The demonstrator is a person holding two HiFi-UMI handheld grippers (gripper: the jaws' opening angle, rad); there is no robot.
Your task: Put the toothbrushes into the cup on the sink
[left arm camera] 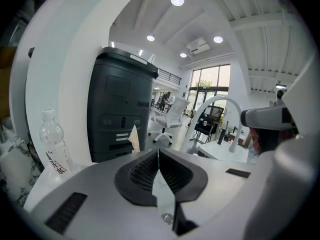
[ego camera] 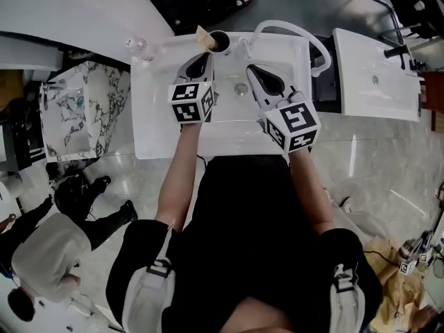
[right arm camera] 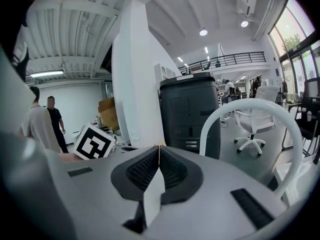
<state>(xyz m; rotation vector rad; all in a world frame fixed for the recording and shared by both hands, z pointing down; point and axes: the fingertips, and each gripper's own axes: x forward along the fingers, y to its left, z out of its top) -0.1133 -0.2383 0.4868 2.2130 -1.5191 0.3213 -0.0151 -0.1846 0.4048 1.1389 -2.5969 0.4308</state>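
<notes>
Both grippers hover over the white sink (ego camera: 156,123). The left gripper (ego camera: 203,60) has its jaws clenched together on nothing, and so does the right gripper (ego camera: 255,71). The dark cup (ego camera: 220,41) stands at the sink's back edge, just beyond the left gripper. A tan item (ego camera: 203,36) sticks up at its rim; I cannot tell whether it is a toothbrush. A clear bottle (ego camera: 139,46) stands to the cup's left.

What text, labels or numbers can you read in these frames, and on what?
No legible words or numbers anywhere.
Bottle: dark print on its label, too blurred to read.
Grey machine: pale stickers on its front, too small to read.
Marker cubes: black-and-white square code patterns only, no letters.
</notes>
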